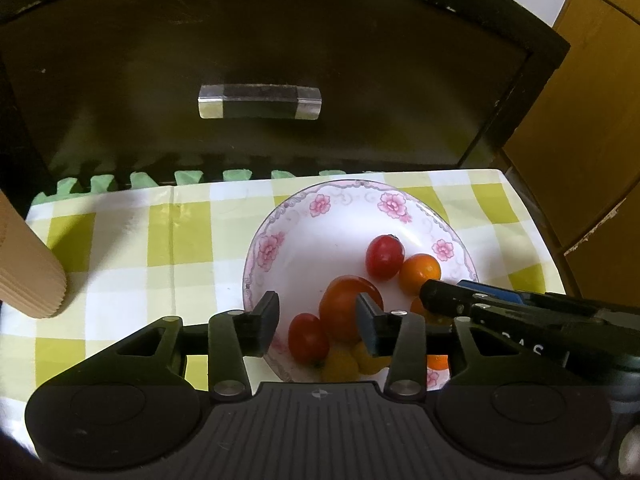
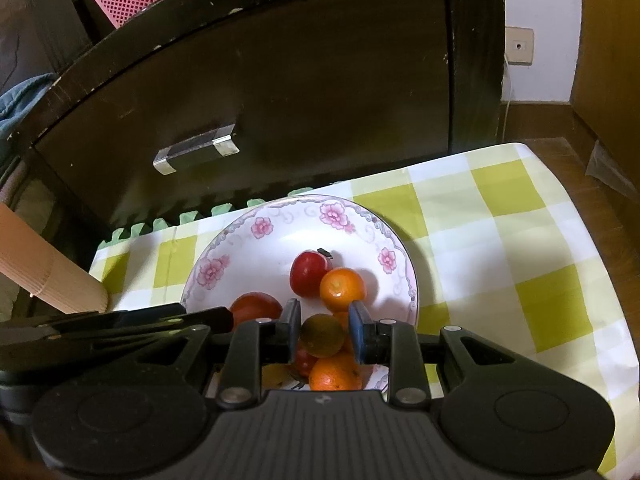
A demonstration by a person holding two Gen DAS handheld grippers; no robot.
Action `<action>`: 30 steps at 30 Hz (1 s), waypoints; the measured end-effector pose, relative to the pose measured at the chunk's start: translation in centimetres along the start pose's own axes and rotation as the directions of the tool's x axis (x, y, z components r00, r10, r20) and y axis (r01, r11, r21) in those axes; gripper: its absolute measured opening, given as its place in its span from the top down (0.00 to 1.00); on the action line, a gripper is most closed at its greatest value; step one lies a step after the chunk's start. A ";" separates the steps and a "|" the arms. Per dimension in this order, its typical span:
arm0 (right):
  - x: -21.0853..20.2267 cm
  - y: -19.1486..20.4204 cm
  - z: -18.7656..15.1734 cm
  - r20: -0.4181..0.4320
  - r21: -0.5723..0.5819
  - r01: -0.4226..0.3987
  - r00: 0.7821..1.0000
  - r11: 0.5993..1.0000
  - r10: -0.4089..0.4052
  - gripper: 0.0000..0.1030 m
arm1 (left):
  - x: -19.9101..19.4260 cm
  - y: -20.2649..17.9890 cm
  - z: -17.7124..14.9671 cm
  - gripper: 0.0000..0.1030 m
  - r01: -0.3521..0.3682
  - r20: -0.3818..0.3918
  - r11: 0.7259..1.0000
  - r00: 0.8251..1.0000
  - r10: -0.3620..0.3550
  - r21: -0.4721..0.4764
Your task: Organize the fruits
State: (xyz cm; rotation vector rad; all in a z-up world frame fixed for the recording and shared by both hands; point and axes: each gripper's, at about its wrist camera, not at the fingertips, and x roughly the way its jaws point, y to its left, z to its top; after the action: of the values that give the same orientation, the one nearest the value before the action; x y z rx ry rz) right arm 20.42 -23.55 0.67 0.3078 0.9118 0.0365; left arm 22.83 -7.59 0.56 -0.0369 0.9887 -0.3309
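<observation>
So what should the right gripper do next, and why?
Probably close gently. The right gripper sits open over the plate, with a dark greenish-orange fruit right between its fingers. Whether the fingers touch it yet is unclear, so squeezing slowly seems safest.

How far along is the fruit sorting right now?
Nothing looks sorted yet: all the fruit sits in the floral plate, including a red tomato and an orange. In hand: the right gripper brackets a dull greenish fruit, jaws apart; the left gripper hangs open over the plate. Every piece remains.
</observation>
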 end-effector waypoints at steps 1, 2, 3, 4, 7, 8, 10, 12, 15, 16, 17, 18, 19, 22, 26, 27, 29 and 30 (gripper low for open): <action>-0.1 0.0 0.0 0.002 0.003 -0.001 1.000 1.000 0.001 0.75 | -0.2 0.0 0.0 0.49 -0.002 0.004 1.000 1.000 0.002 0.000; -0.2 0.0 0.0 0.002 0.005 -0.003 1.000 1.000 0.003 0.74 | -0.3 0.0 0.0 0.48 -0.003 0.006 1.000 1.000 0.003 -0.001; -0.2 0.0 0.0 0.003 0.007 -0.006 1.000 1.000 0.006 0.74 | -0.4 0.0 0.0 0.46 -0.004 0.008 1.000 1.000 0.004 -0.002; -0.3 0.0 0.0 0.004 0.010 -0.008 1.000 1.000 0.008 0.74 | -0.5 0.1 0.0 0.45 -0.004 0.009 1.000 1.000 0.004 -0.003; -0.6 -0.1 0.1 0.013 0.019 -0.014 1.000 1.000 0.014 0.73 | -0.8 0.1 0.0 0.43 -0.004 0.012 1.000 1.000 0.004 -0.005; -0.7 -0.1 0.1 0.015 0.022 -0.015 1.000 1.000 0.015 0.72 | -0.9 0.1 -0.1 0.42 -0.003 0.012 1.000 1.000 0.003 -0.004; -0.9 -0.1 0.1 0.018 0.028 -0.017 1.000 0.999 0.016 0.72 | -1.0 0.0 -0.2 0.41 -0.004 0.012 1.000 1.000 0.004 0.000; -1.1 -0.2 0.2 0.022 0.032 -0.019 1.000 0.999 0.018 0.72 | -1.2 -0.1 -0.3 0.40 -0.005 0.011 1.000 1.000 0.004 0.004; -1.5 -0.2 0.2 0.030 0.038 -0.020 0.999 0.999 0.019 0.71 | -1.5 -0.2 -0.6 0.38 -0.006 0.011 1.000 1.000 0.006 0.008; -1.6 -0.3 0.1 0.031 0.040 -0.021 0.999 0.999 0.020 0.71 | -1.6 -0.3 -0.7 0.37 -0.008 0.012 1.000 1.000 0.008 0.011; -1.8 -0.3 0.1 0.033 0.041 -0.021 0.999 0.999 0.020 0.71 | -1.7 -0.4 -0.8 0.36 -0.011 0.013 1.000 1.000 0.011 0.017; -2.0 -0.3 0.0 0.035 0.042 -0.021 0.999 0.999 0.019 0.71 | -1.9 -0.6 -1.0 0.32 -0.015 0.013 1.000 1.000 0.015 0.027; -2.2 -0.4 -0.1 0.037 0.044 -0.021 0.999 0.999 0.019 0.71 | -2.1 -0.7 -1.1 0.29 -0.018 0.015 0.999 1.000 0.017 0.034; -2.7 -0.4 -0.6 0.036 0.039 -0.020 0.999 0.999 0.019 0.65 | -2.6 -1.2 -1.9 0.25 -0.035 0.019 0.998 0.999 0.034 0.057; -3.7 -0.1 -1.5 0.029 0.001 0.014 0.999 1.000 -0.014 0.65 | -3.2 -1.6 -3.0 0.21 -0.050 0.015 0.996 0.999 0.049 0.077; -4.0 -0.1 -1.8 0.028 -0.006 0.024 0.999 1.000 -0.024 0.65 | -3.3 -1.6 -3.3 0.20 -0.053 0.014 0.996 0.999 0.052 0.078; -4.5 -0.1 -2.4 0.025 -0.014 0.035 0.999 0.999 -0.035 0.65 | -3.7 -1.6 -3.9 0.19 -0.059 0.012 0.996 0.998 0.058 0.074; -4.8 -0.2 -2.7 0.024 -0.014 0.038 0.999 0.999 -0.038 0.65 | -3.9 -1.6 -4.2 0.17 -0.063 0.013 0.995 0.998 0.062 0.073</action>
State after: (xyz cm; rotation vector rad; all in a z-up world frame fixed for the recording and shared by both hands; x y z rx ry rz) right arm 15.36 -23.83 2.76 0.2769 0.8937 0.0045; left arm 17.00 -7.48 1.69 0.0591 0.9639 -0.3090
